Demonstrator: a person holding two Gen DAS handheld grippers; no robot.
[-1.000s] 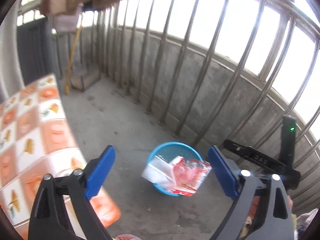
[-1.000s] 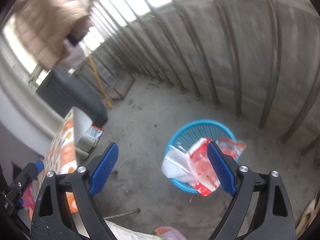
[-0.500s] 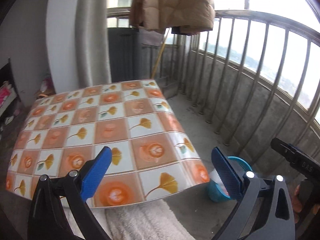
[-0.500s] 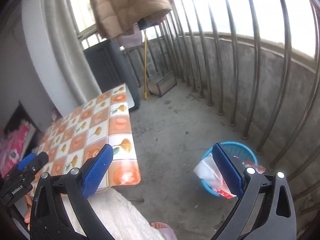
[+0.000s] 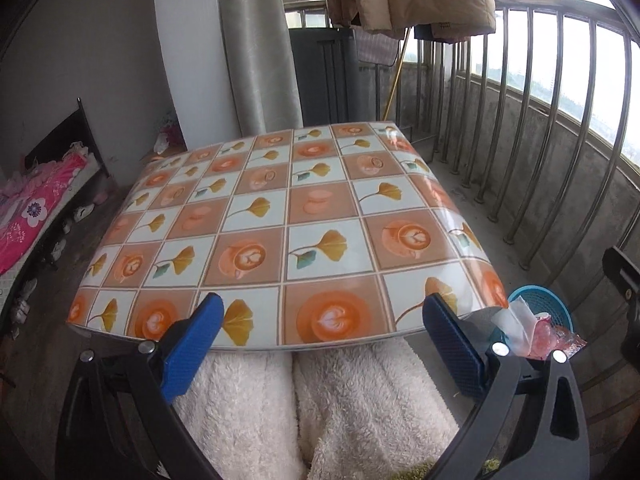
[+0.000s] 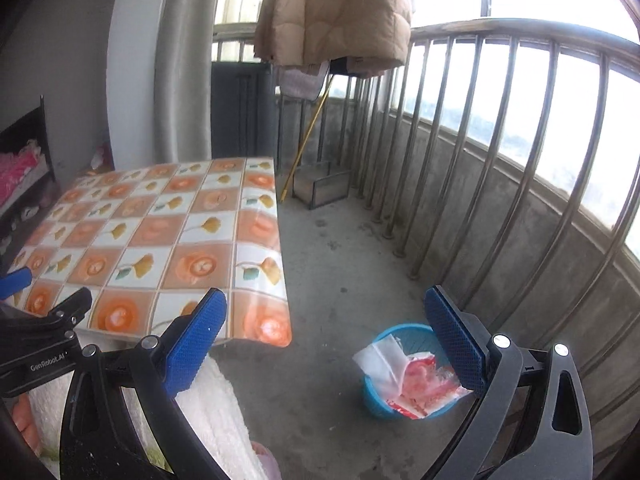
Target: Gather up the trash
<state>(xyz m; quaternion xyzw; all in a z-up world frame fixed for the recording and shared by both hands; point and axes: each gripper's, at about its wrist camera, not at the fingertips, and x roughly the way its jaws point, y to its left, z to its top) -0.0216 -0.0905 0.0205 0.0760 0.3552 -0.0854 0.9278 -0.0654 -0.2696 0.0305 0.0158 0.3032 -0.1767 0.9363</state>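
Observation:
A blue basket (image 6: 374, 400) stands on the concrete floor by the railing. It holds a white wrapper (image 6: 380, 362) and a red wrapper (image 6: 420, 384) that stick out over the rim. My right gripper (image 6: 326, 336) is open and holds nothing, with the basket low beside its right finger. My left gripper (image 5: 320, 336) is also open and holds nothing, hanging over the near edge of the table (image 5: 280, 208). In the left wrist view the basket (image 5: 560, 308) shows at the lower right, partly behind the right finger. No loose trash shows on the tablecloth.
The low table (image 6: 160, 232) has an orange checked cloth. A person's legs in fluffy white trousers (image 5: 360, 400) lie below it. A metal railing (image 6: 500, 160) runs along the right. A beige jacket (image 6: 336, 12), a yellow broom handle (image 6: 308, 136) and a metal box (image 6: 320, 188) stand at the back.
Both views have swung away from the basket, up and left onto the table. The basket has slid to the lower right of each view. Both grippers stay open with nothing in them.

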